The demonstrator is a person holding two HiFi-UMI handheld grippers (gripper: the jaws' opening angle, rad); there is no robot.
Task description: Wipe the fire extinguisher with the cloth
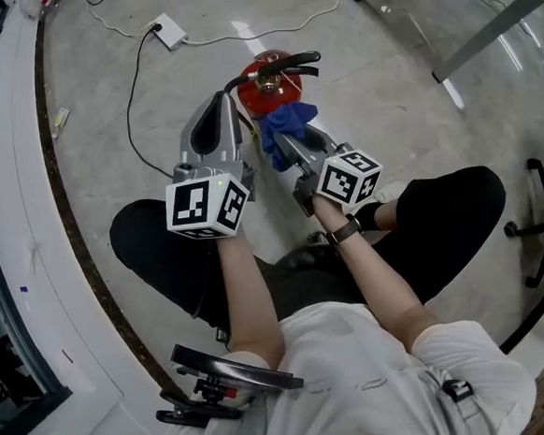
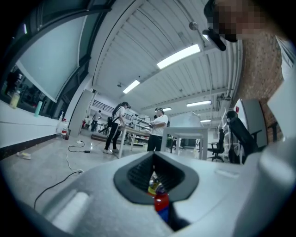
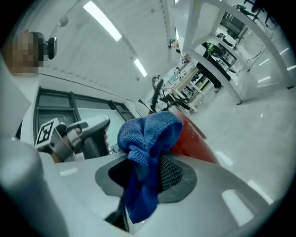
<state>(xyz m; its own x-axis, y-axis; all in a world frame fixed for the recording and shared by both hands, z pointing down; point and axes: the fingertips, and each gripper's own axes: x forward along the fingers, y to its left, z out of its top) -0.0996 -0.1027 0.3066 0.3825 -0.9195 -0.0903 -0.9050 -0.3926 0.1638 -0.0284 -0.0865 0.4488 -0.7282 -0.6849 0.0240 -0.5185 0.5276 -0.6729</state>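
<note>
Right gripper point(image 1: 283, 147) is clamped tight on the cloth point(image 1: 289, 124), a nubby blue microfibre bunched into a soft knot, pressed against the fire extinguisher point(image 1: 264, 90). That's a round red cylinder with a curved black handle, standing on the glossy grey floor point(image 1: 384, 90) between the seated person's legs. Left gripper point(image 1: 231, 107) sits just beside the extinguisher's head, its ribbed dark jaws drawn close together, with only a sliver of red showing through the slit.
</note>
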